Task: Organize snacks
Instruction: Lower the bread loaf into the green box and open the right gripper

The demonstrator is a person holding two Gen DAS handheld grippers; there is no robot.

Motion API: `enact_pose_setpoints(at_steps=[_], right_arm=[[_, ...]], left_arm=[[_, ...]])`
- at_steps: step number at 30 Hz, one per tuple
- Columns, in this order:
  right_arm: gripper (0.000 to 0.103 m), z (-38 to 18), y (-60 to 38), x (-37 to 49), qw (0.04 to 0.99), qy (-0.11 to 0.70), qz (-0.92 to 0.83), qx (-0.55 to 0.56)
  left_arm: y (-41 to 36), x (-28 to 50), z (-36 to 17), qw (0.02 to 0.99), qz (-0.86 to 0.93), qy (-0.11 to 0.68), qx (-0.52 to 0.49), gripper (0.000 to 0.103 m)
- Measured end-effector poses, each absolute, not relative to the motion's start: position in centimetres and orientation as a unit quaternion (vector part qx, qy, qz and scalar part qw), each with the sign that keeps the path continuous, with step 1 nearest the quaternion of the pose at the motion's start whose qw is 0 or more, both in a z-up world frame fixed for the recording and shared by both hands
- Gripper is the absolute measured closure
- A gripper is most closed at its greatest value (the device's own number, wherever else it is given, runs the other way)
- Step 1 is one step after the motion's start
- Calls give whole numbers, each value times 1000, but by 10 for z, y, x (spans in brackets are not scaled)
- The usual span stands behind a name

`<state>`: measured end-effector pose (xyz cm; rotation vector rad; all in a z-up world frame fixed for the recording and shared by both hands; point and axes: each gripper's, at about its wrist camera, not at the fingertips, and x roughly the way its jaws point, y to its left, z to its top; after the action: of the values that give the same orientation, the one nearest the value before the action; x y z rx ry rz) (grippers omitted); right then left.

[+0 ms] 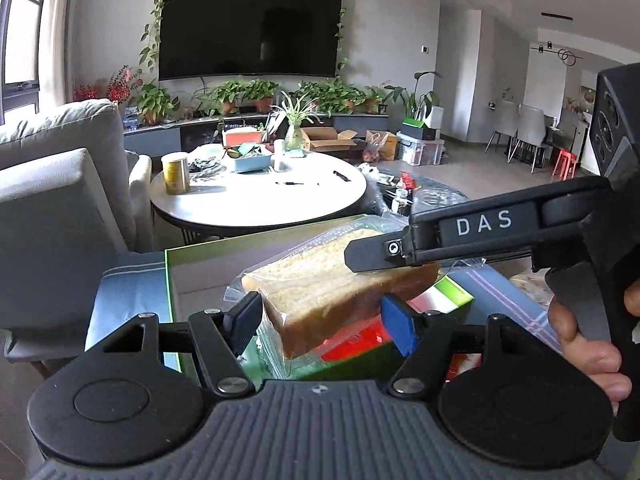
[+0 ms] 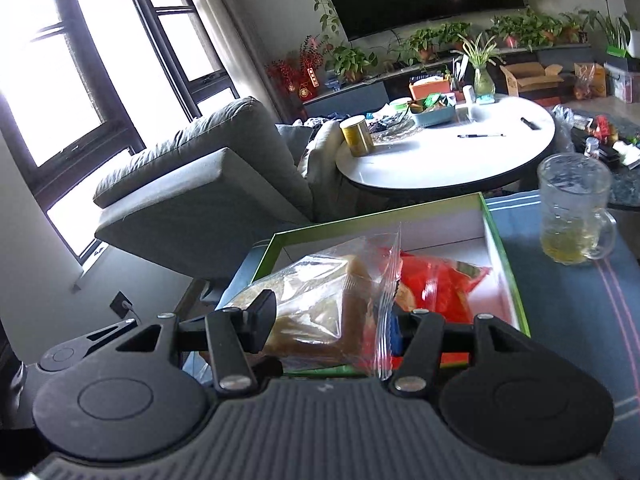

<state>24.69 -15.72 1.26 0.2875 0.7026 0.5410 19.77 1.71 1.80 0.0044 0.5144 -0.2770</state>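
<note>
The far part of the green box (image 2: 502,256) is bare white floor. The bread bag (image 2: 320,304) and red packet (image 2: 436,284) fill the near part. A glass mug (image 2: 576,212) stands beside its right wall.

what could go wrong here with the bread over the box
The right tool grips the bagged bread above the green-edged box. The slices are soft, so a hard squeeze may crush them. The loose clear wrapper could slip in the grip, letting the loaf drop onto the red snack packet below. The left tool stands open right beside the bread and could bump it. A glass mug holding liquid stands near the box; a wide swing might tip it.
</note>
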Motion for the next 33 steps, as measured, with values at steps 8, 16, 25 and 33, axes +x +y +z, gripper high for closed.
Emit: enact_pose_setpoints(at_steps=[8, 16, 25, 33], right_arm=[[40, 1, -138, 280, 888, 354, 255, 149], [35, -29, -112, 318, 886, 358, 263, 131], [35, -2, -139, 277, 894, 344, 268, 106], [33, 15, -163, 233, 895, 335, 282, 81]], left_arm=[[31, 233, 8, 957, -119, 264, 15, 40], [47, 259, -13, 961, -42, 270, 43, 41], [46, 226, -6, 961, -63, 268, 19, 40], [41, 186, 9, 961, -78, 265, 0, 39]])
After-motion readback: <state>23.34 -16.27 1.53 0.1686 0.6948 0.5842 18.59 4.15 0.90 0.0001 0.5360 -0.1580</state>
